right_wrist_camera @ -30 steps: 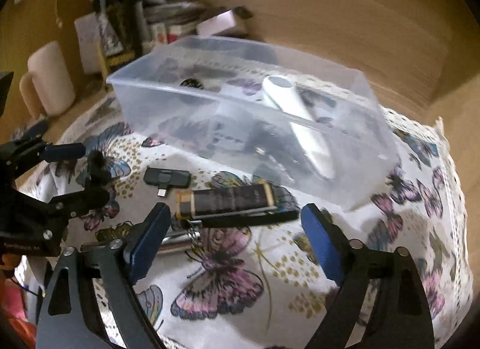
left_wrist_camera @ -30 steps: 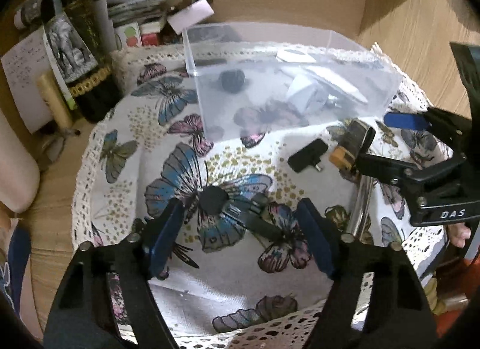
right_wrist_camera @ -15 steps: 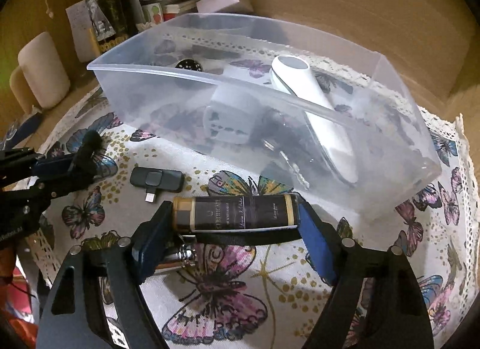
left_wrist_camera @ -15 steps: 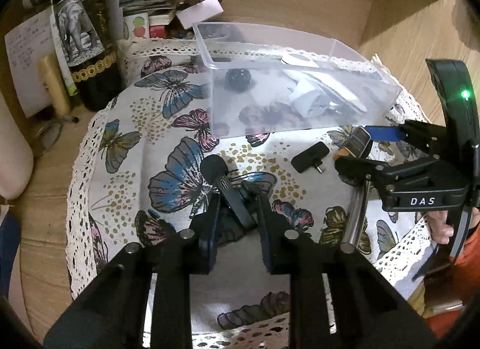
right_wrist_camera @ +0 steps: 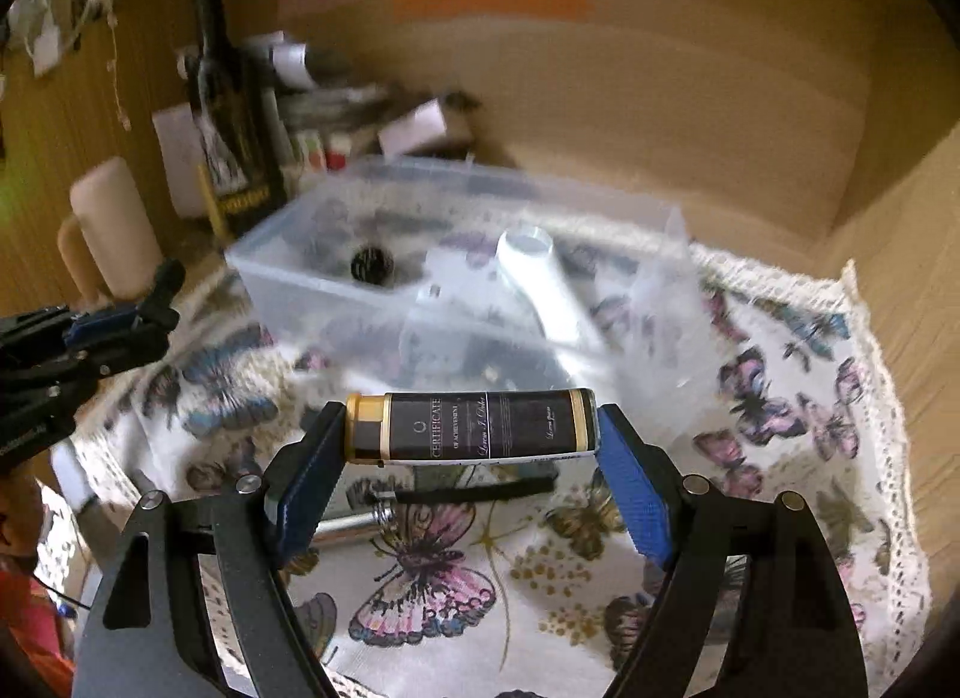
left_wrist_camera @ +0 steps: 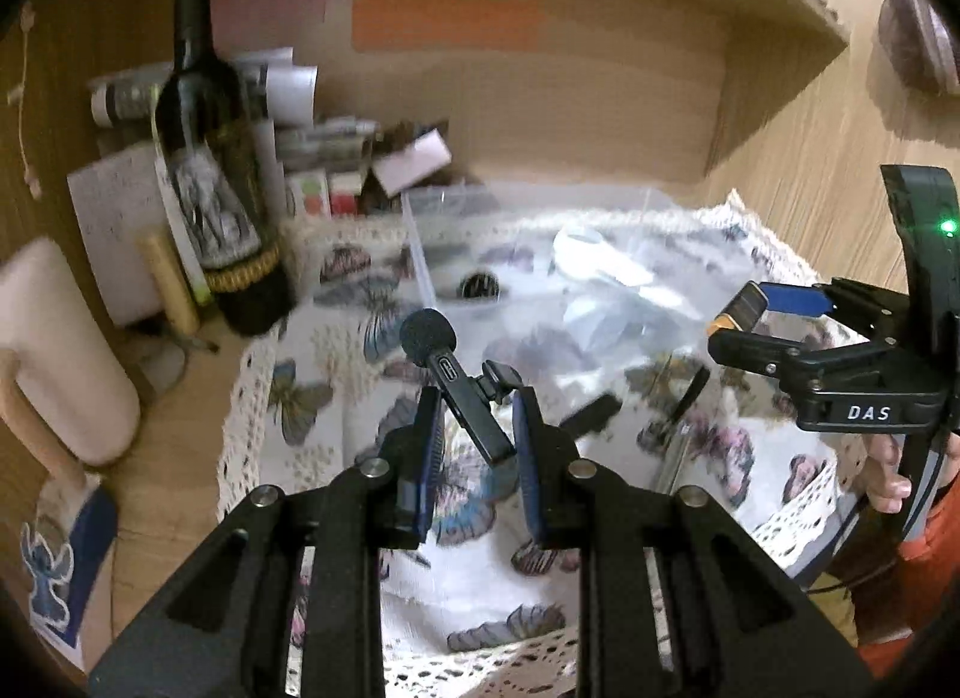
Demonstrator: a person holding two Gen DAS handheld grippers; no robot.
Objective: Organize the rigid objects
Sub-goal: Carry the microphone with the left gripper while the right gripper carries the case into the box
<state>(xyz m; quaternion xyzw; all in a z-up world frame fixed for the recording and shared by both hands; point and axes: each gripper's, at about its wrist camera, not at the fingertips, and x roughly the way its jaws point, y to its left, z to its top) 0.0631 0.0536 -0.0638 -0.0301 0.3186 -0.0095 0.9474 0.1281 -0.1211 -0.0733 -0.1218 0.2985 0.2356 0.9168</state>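
My left gripper (left_wrist_camera: 474, 440) is shut on a small black clip-on microphone (left_wrist_camera: 456, 380) with a foam head, held above the butterfly tablecloth (left_wrist_camera: 336, 446). My right gripper (right_wrist_camera: 471, 446) is shut on a dark cylindrical tube (right_wrist_camera: 471, 427) with gold ends, gripped end to end and lifted off the cloth; it also shows in the left wrist view (left_wrist_camera: 741, 311). Ahead stands a clear plastic bin (right_wrist_camera: 288, 272) holding a white handheld device (right_wrist_camera: 540, 284), a black round item (right_wrist_camera: 372, 264) and other items.
A dark wine bottle (left_wrist_camera: 210, 158), papers and small boxes (left_wrist_camera: 408, 158) stand behind the bin. A cream cylinder (left_wrist_camera: 54, 350) stands at the left. A small black dongle (left_wrist_camera: 591, 413), a black strap (right_wrist_camera: 480, 491) and a metal tube (right_wrist_camera: 348, 524) lie on the cloth.
My left gripper closed on the microphone and lifted it. My right gripper closed on the dark tube and raised it off the cloth toward the bin.
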